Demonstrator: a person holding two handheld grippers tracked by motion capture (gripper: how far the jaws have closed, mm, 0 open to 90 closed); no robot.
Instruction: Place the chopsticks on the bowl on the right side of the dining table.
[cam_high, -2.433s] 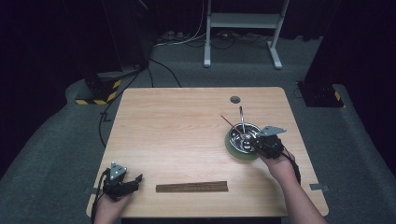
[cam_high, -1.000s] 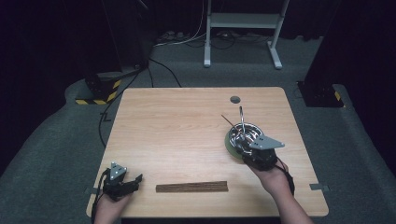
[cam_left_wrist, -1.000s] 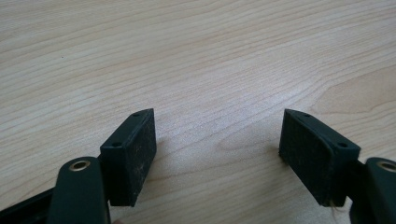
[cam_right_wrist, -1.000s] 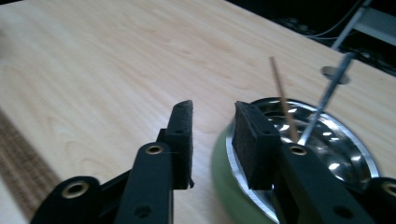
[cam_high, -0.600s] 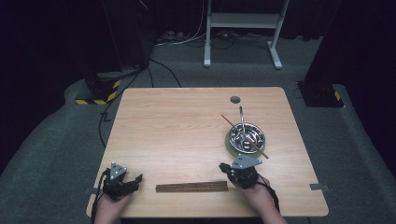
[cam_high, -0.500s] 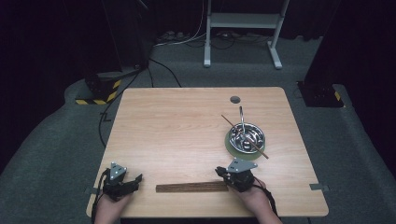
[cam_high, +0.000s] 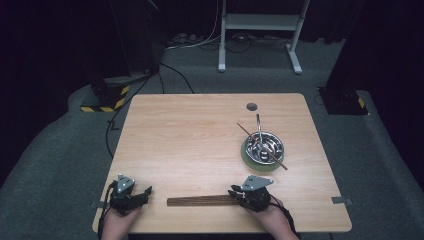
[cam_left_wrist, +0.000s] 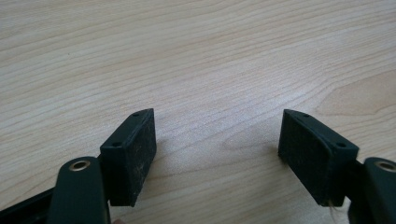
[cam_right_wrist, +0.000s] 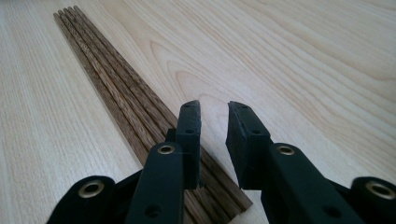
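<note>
Wooden chopsticks (cam_right_wrist: 112, 84), a flat bundle lying side by side on the surface (cam_high: 200, 135), reaching away to the upper left from beneath the right gripper (cam_right_wrist: 214, 114). Near end of the bundle under the left jaw of that gripper and running on below it; right jaw beside the bundle, over bare wood. Jaws narrowly parted, a slim gap between the pads, nothing pinched in that gap; just been opening a little. Seen from above, same gripper (cam_high: 236, 192) at the right-hand end of the bundle (cam_high: 200, 200), held by a hand (cam_high: 265, 212) at the near edge. Beyond those jaws and off to the right, well apart, a metal bowl (cam_high: 263, 148) on a green plate (cam_high: 248, 159), with a chopstick (cam_high: 270, 152) slanting across it. Left gripper (cam_left_wrist: 217, 135) well apart from the bundle, jaws spread wide over bare wood, nothing between them; from above (cam_high: 145, 192), resting near the near left corner.
</note>
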